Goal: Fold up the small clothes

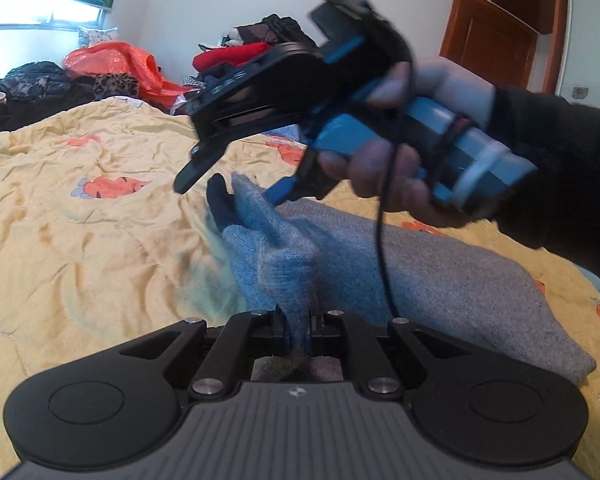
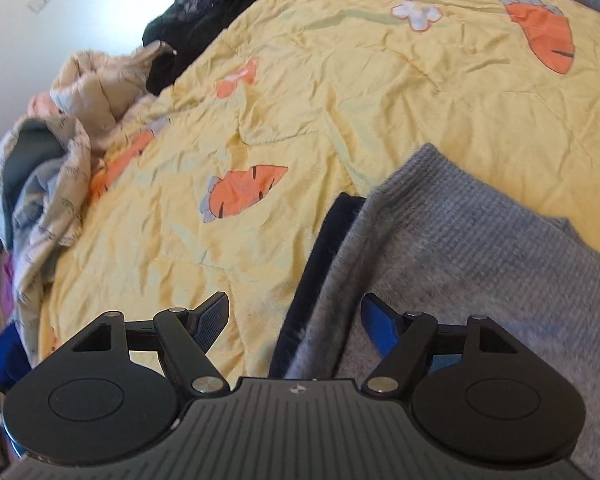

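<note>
The left gripper (image 1: pixel 297 334) has its fingers clamped on a raised fold of the grey sweater (image 1: pixel 440 276), which lies on the yellow quilt (image 1: pixel 100 216) covering the bed. The right gripper (image 2: pixel 296 322) hovers over the sweater's dark edge, fingers spread wide, gripping nothing. Piled clothes (image 1: pixel 236 56) sit beyond.

L cam low, faces across bed; R cam steeper, close; both catch grey knit (image 1: pixel 440 276).
</note>
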Demonstrator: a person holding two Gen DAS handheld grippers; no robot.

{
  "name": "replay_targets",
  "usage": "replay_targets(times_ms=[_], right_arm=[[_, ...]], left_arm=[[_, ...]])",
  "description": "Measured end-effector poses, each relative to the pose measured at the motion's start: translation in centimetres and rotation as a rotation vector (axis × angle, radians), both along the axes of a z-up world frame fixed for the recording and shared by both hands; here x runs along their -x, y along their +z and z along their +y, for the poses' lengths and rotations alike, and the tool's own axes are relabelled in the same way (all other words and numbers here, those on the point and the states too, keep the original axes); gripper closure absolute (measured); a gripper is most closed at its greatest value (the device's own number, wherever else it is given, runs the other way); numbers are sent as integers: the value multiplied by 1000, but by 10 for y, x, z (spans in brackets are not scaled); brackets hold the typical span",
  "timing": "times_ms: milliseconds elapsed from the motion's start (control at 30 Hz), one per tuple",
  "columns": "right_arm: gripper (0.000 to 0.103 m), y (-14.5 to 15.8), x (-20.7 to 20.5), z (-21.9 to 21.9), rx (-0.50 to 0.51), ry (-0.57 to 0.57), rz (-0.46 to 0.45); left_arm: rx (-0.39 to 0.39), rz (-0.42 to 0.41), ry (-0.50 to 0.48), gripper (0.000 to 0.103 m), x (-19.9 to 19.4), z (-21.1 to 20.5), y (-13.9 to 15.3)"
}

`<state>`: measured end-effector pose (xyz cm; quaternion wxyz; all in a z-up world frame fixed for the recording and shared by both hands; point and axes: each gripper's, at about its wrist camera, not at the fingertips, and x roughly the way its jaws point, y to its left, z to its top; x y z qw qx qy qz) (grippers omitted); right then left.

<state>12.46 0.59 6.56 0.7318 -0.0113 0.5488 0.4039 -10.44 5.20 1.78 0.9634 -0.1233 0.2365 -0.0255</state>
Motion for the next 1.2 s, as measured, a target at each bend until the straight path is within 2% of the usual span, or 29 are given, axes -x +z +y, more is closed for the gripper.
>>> replay_targets(times_ms=[67,133,167,200,267,300,433,600,767,867,933,1067,1133,1200], right_arm=[[27,-6,-2,10,53,10,-15],[34,-9,-2,15,92,10,-49],[45,-11,-2,17,108,9,-70],[62,-12,0,17,123,14,-104],[80,-13,1,13,146,26,-147],[83,-13,1,9,139,23,-146],[86,-5,-3,-18,57,0,-150],[86,18,-6,-78,-83,-40,-172],[87,43,-9,-173,-151,-140,-209],[87,48,-5,-242,-160,-222,-234],[87,41,-1,-289,-163,-284,-228],[87,0,8,-366,-151,-420,-172],[86,-21,9,-386,-148,-474,-143],[86,-40,11,-398,-187,-500,-111]], left_arm=[[-6,-2,-8,97,-1,-1,-1],[-14,-3,-12,97,-1,-2,-1],[-21,-4,-13,97,-1,-2,-1],[-27,-5,-14,97,-1,-2,0],[-38,-4,-12,97,-1,-1,0],[-43,-3,-10,97,-1,-1,1],[-69,-25,-25,97,3,-11,10],[-87,-82,-115,97,-1,-43,29],[-70,-147,-274,97,-15,-103,48],[-59,-164,-386,97,-23,-143,49],[-47,-137,-467,97,-28,-170,43],[-79,-68,-570,97,-38,-216,20],[-93,-5,-593,97,-45,-234,7],[-108,40,-608,97,-49,-245,-2]])
